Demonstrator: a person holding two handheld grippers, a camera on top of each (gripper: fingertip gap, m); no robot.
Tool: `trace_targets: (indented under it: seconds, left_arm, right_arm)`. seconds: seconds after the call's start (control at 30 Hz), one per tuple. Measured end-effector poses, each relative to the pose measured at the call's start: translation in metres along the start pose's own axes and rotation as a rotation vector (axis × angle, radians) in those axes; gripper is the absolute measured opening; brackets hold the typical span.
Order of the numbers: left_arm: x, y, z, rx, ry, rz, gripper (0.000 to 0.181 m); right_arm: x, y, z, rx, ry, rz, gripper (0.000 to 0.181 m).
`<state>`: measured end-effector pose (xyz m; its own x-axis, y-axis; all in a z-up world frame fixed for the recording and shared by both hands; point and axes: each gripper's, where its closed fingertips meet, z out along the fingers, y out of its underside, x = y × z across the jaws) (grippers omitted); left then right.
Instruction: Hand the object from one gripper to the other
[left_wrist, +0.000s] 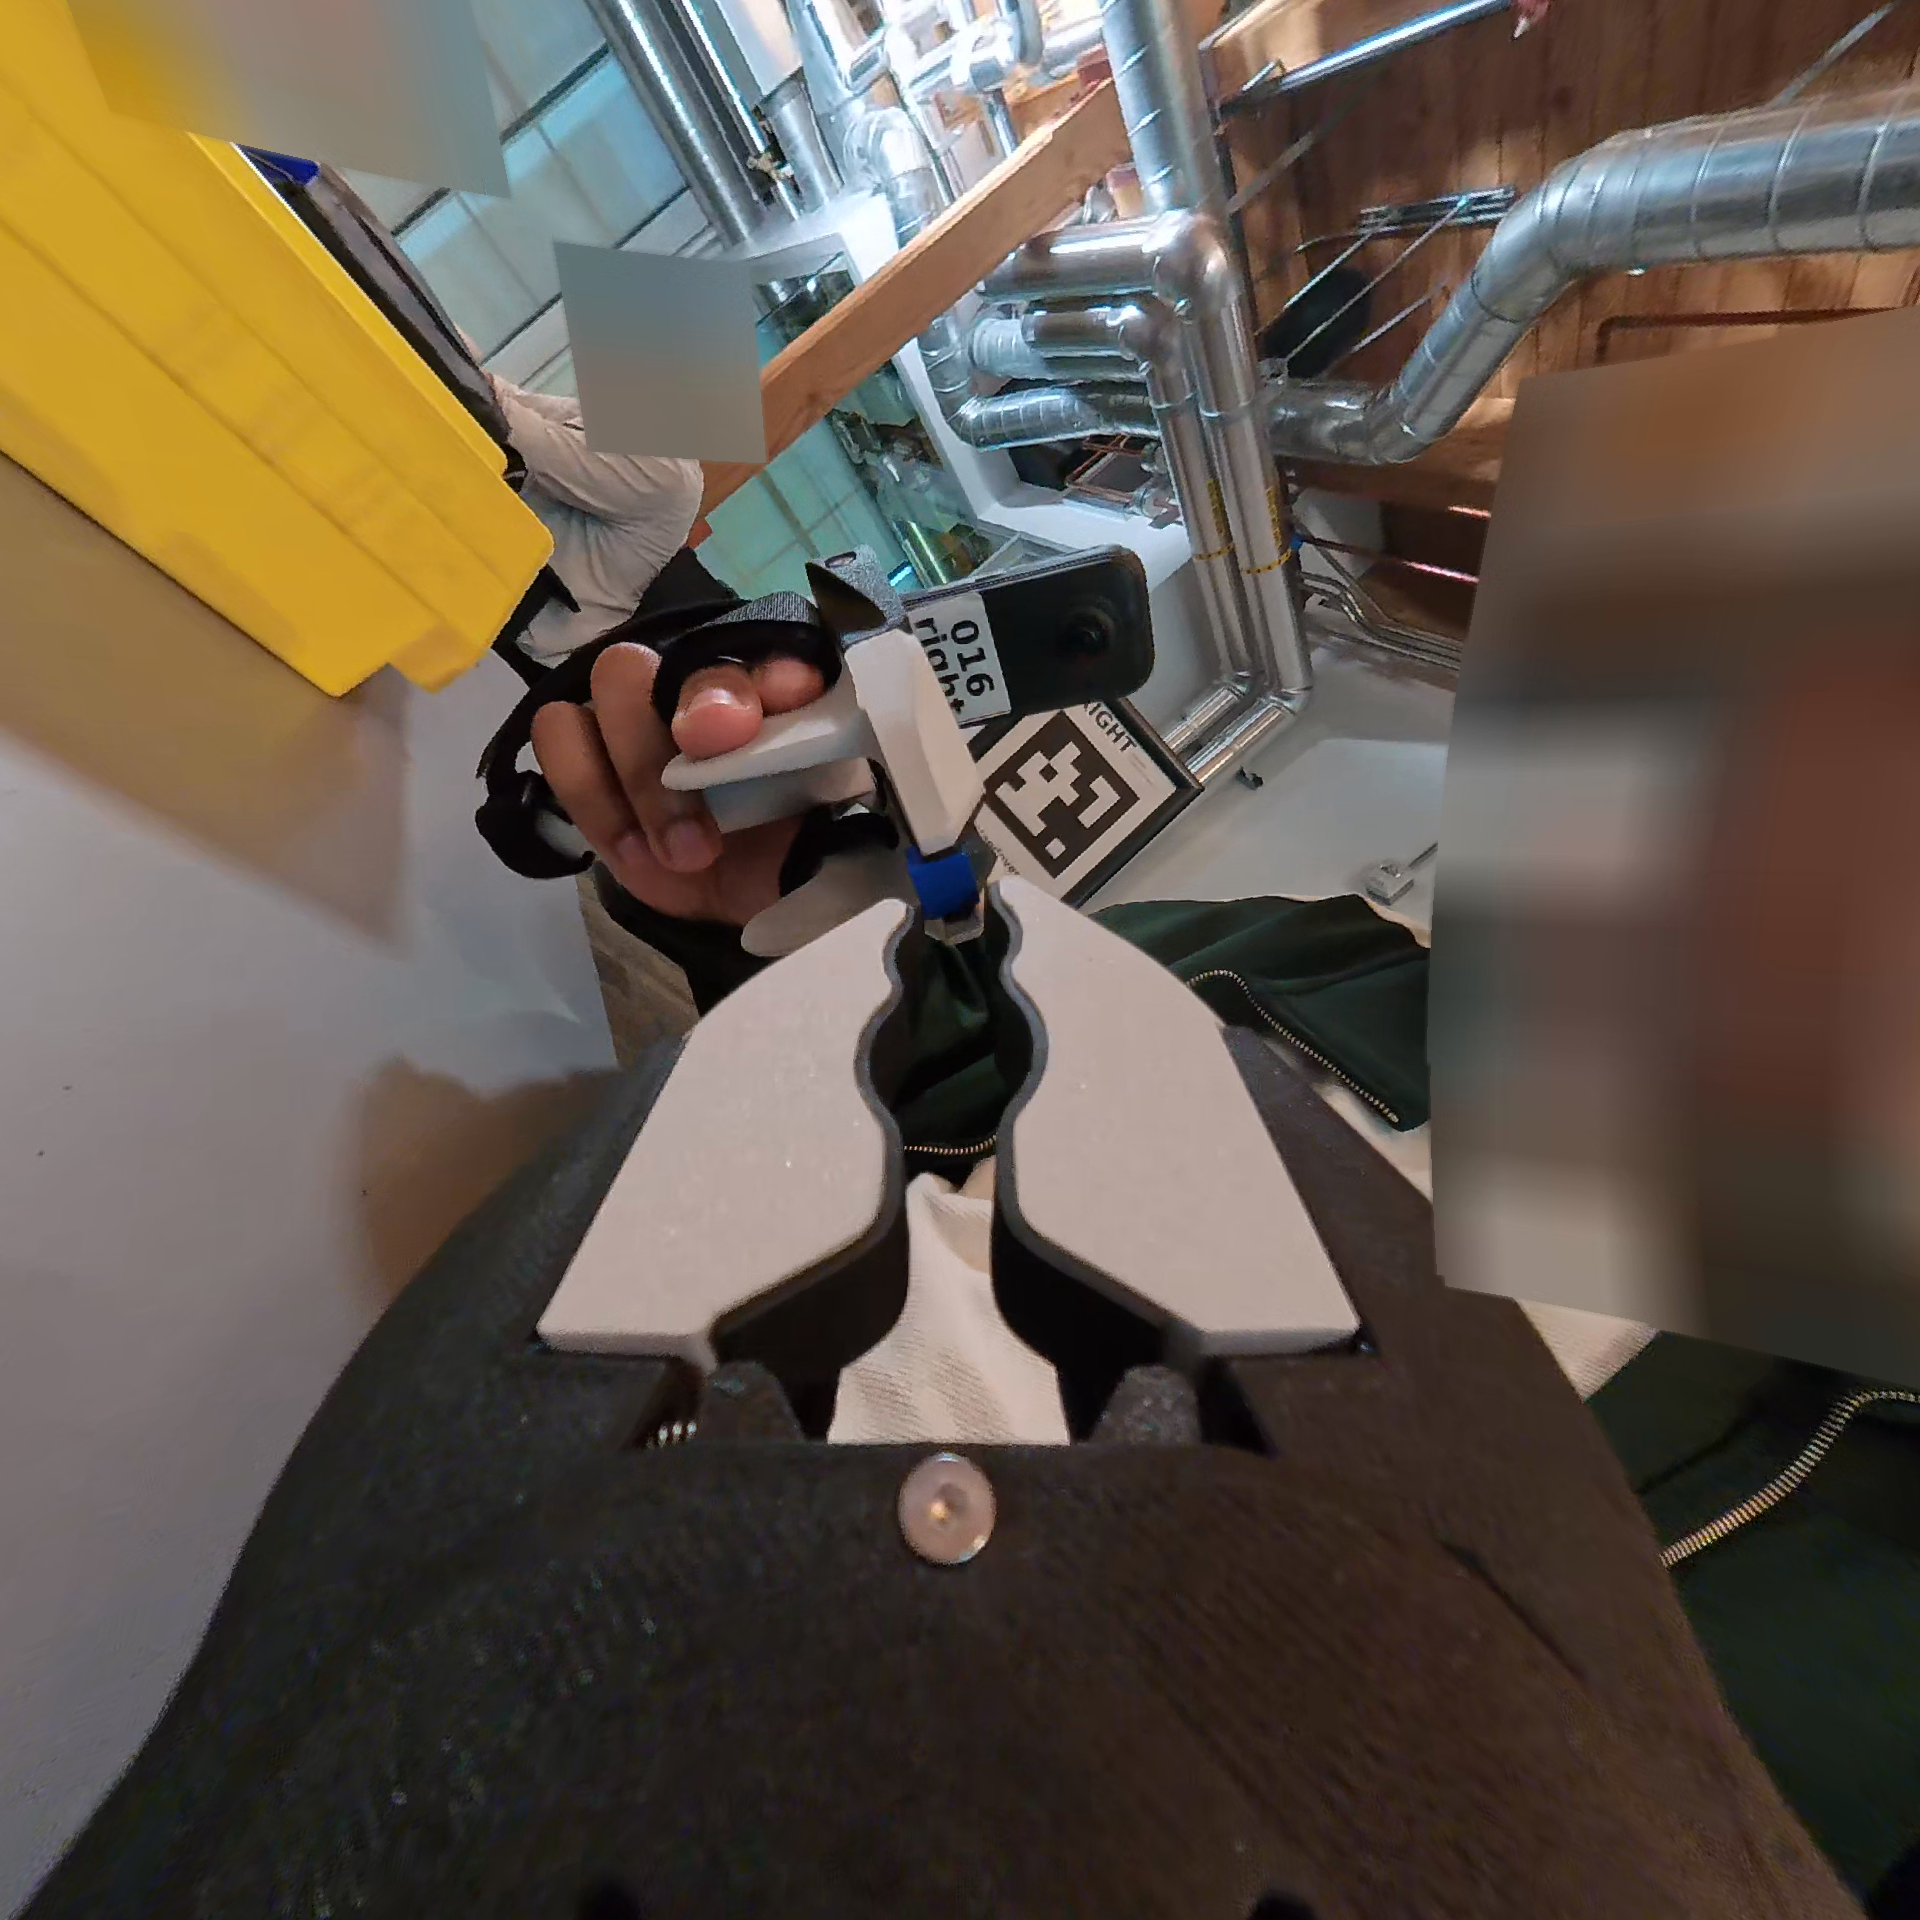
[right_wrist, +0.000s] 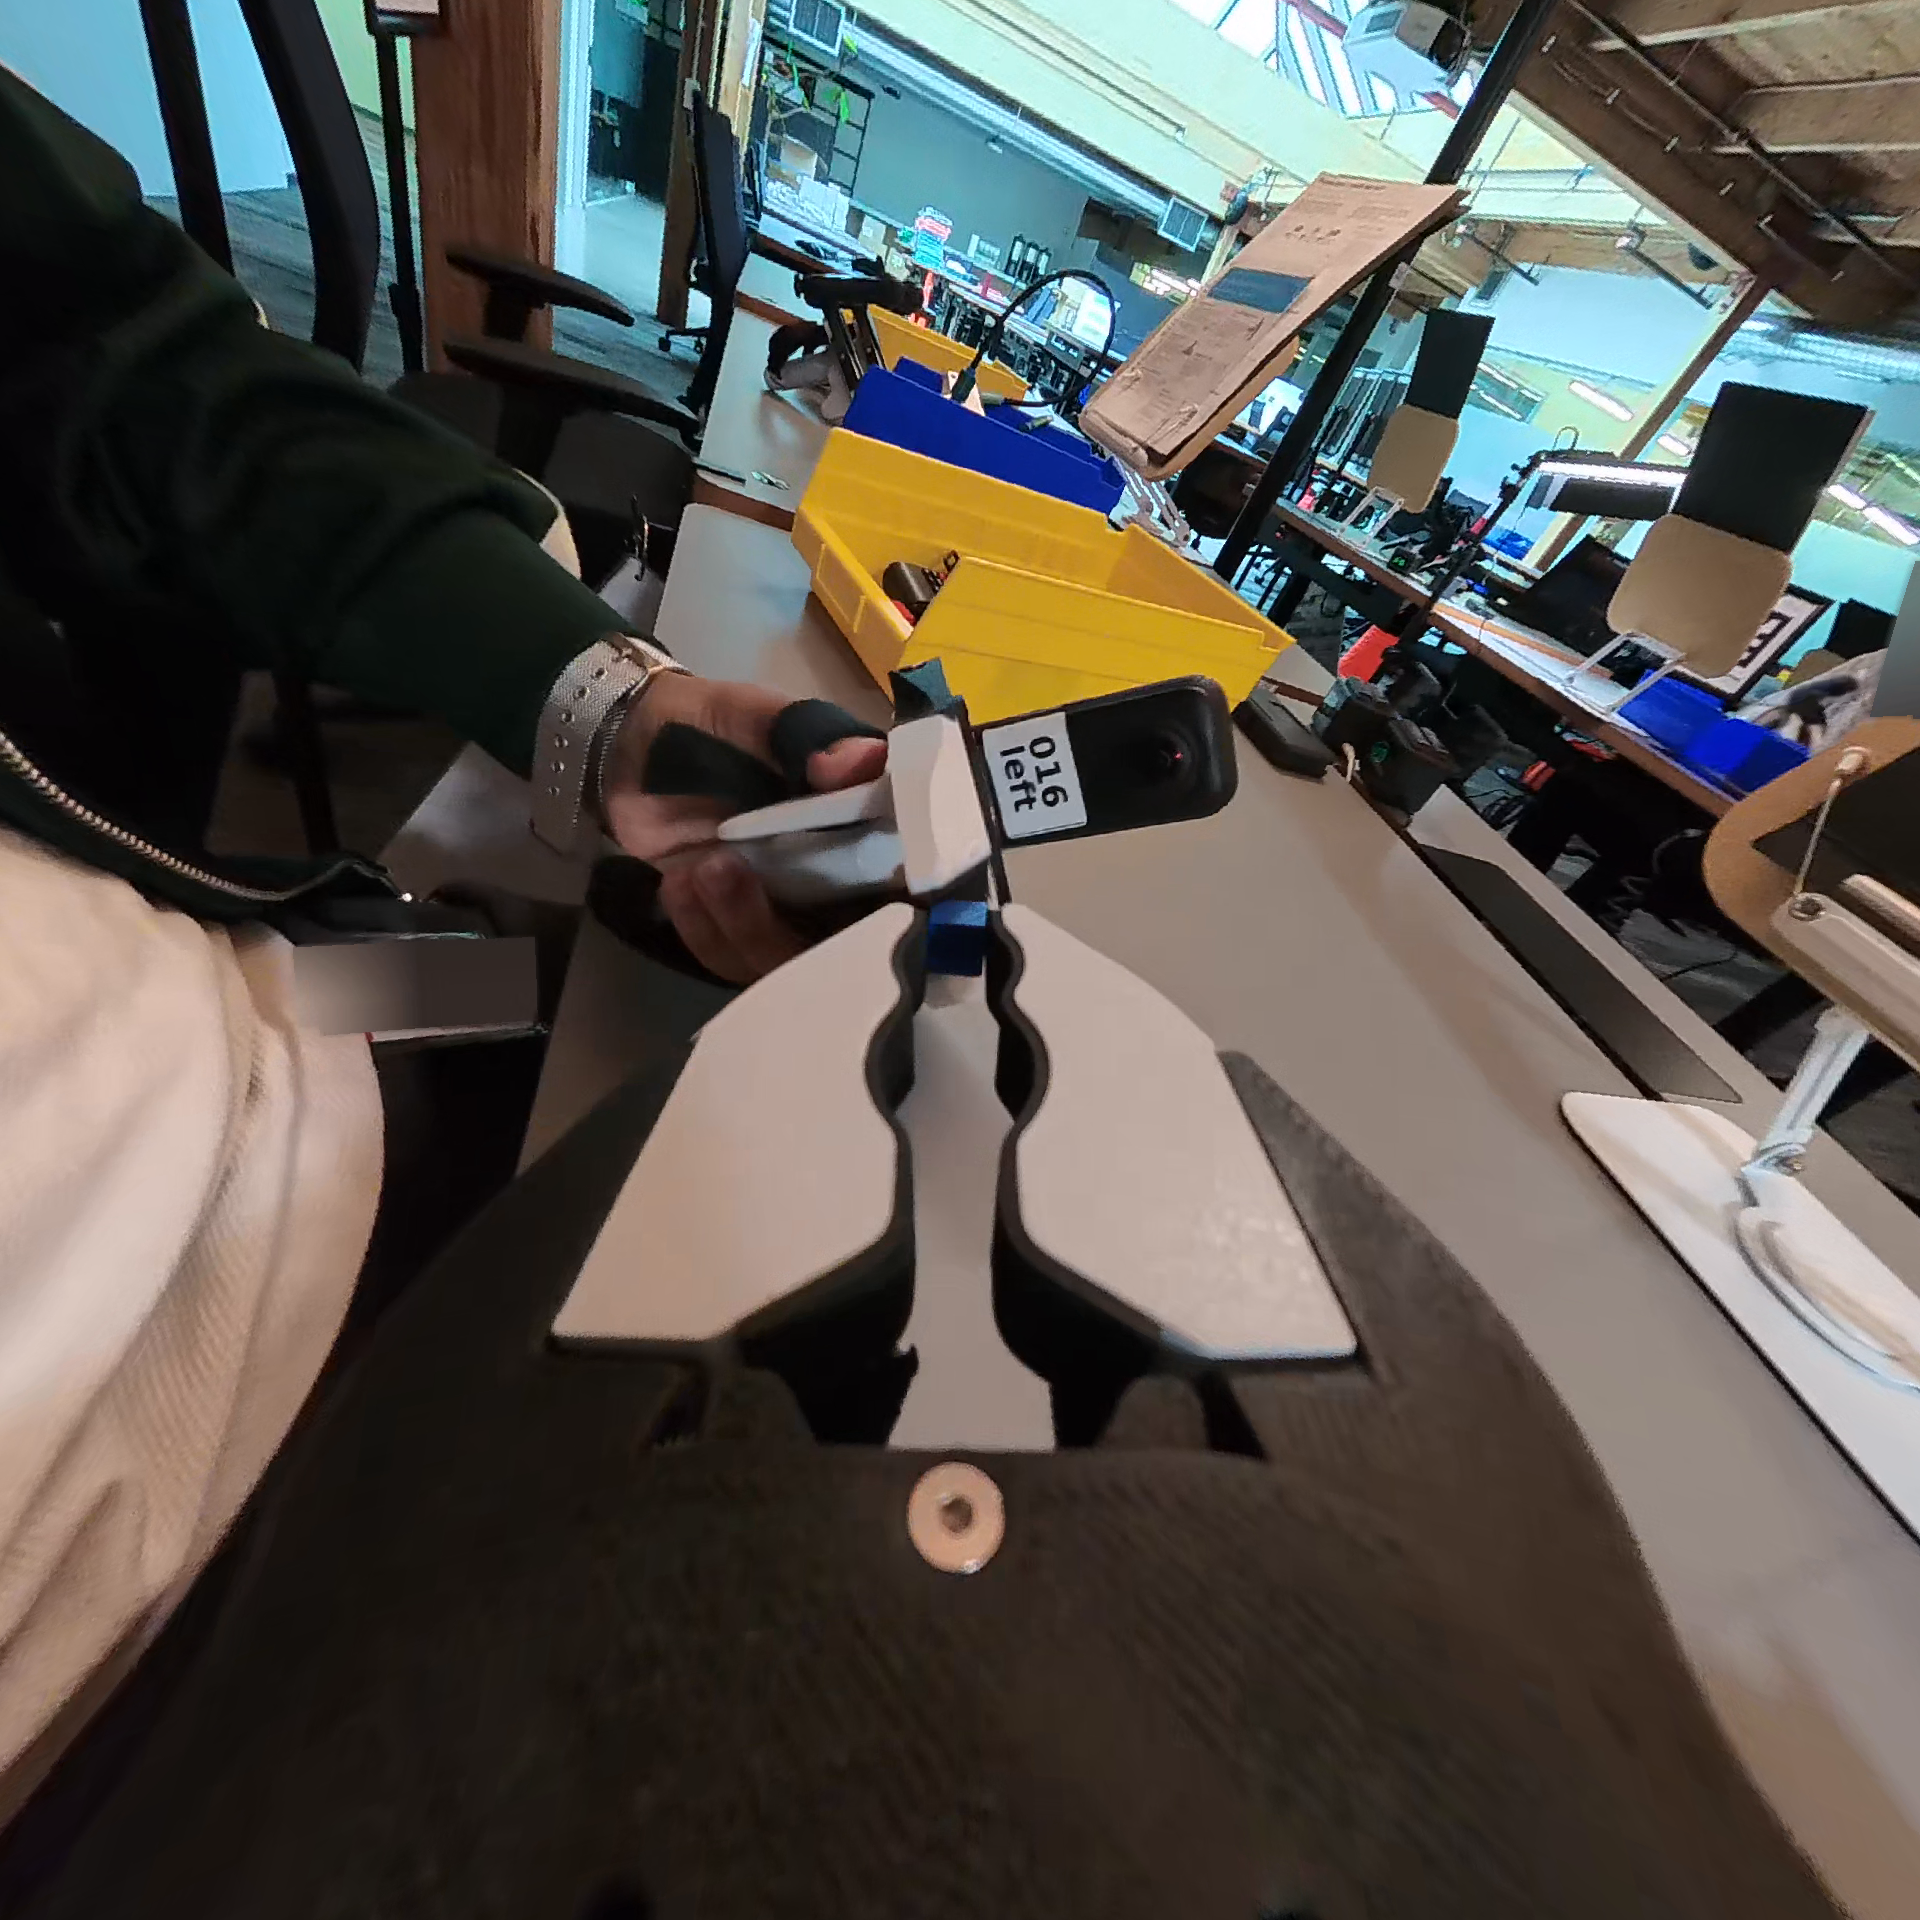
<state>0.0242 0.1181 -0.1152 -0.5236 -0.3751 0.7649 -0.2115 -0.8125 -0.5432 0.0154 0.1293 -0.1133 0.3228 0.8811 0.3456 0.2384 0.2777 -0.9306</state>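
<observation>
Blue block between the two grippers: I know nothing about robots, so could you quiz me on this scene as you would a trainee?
1. True or false: the blue block is lying on the table.
2. In the right wrist view, the bin just behind the left gripper is: A red, B yellow, C green.
3. What is worn on the wrist of the hand that holds the left gripper?
Key: 1 false, it is up in the air at the fingertips of the right gripper. 2 B. 3 a silver mesh strap.
</observation>
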Motion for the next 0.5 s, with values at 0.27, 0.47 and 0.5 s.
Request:
trace_targets:
  seconds: [0.27, 0.47, 0.5]
  left_arm:
    - [-0.0048, 0.0027, 0.0002, -0.014, -0.024, -0.004, 0.014]
    - [-0.0072, 0.0021, -0.001, -0.021, -0.056, 0.021, 0.012]
    - [-0.0074, 0.0017, -0.0011, -0.02, -0.063, 0.029, 0.012]
  right_arm:
    - [-0.005, 0.0063, 0.0014, -0.069, 0.01, -0.149, 0.01]
    - [-0.0039, 0.008, 0.0022, -0.077, 0.022, -0.165, 0.01]
    - [-0.0033, 0.0083, 0.0023, -0.075, 0.028, -0.17, 0.01]
